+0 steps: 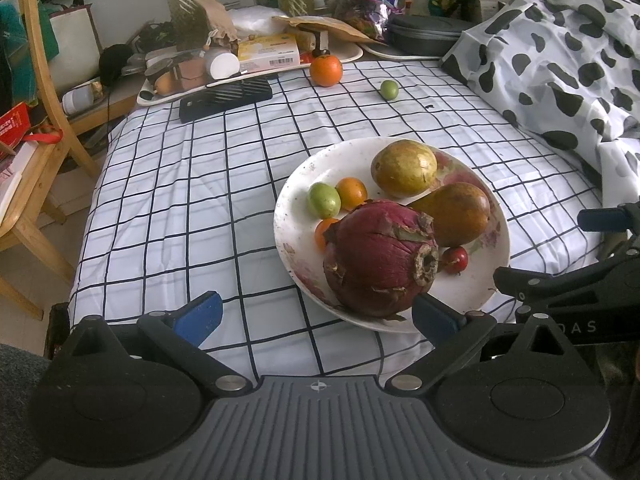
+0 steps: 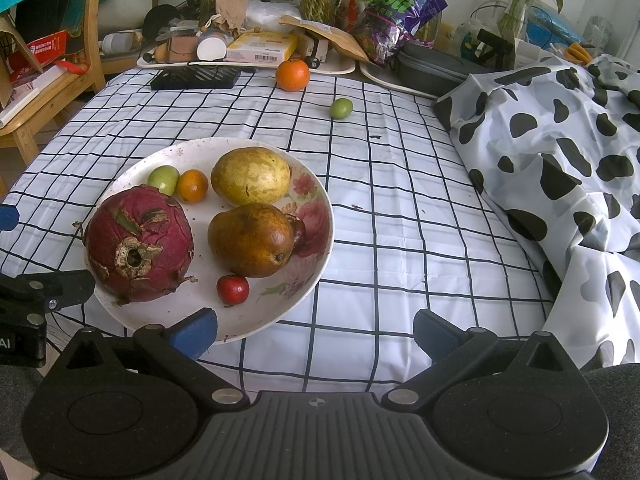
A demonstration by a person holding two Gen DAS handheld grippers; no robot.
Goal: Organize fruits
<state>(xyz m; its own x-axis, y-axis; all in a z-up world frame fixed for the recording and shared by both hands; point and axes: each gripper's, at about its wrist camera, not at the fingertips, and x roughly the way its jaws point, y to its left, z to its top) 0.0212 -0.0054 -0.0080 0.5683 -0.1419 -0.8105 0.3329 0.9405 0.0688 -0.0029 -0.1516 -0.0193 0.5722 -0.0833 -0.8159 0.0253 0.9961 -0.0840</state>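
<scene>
Both grippers sit low at the near edge of the table, each spread wide with nothing between the fingers. The left gripper (image 1: 316, 316) has its right finger up against the near rim of the plate (image 1: 296, 248), just below the dragon fruit (image 1: 380, 256); the right gripper (image 2: 316, 332) has its left finger overlapping the plate's near rim, with bare checked tablecloth (image 2: 400, 208) ahead of it.

Open room: a wide stretch of cloth left of the plate, and another band between the plate and the far clutter. The right side is hemmed in by a bunched-up cow-print cloth (image 2: 560, 152), and the back edge is crowded — trays, a yellow box (image 2: 262, 49), a black slatted thing (image 2: 196, 77), bags and plant stems. A wooden chair (image 1: 36, 120) stands off the table's left side.

Fruit count on the plate: one dragon fruit, one yellow-green mango (image 2: 251, 176), one brown pear (image 2: 252, 240), one green small fruit (image 2: 163, 178), two small orange ones (the second (image 1: 325, 232) only shows in the left view), one small red fruit (image 2: 233, 289). A dark lump behind the pear I can't identify.

Still loose on the cloth, well apart from the plate: one orange (image 2: 293, 75) and one small green fruit (image 2: 341, 108).
</scene>
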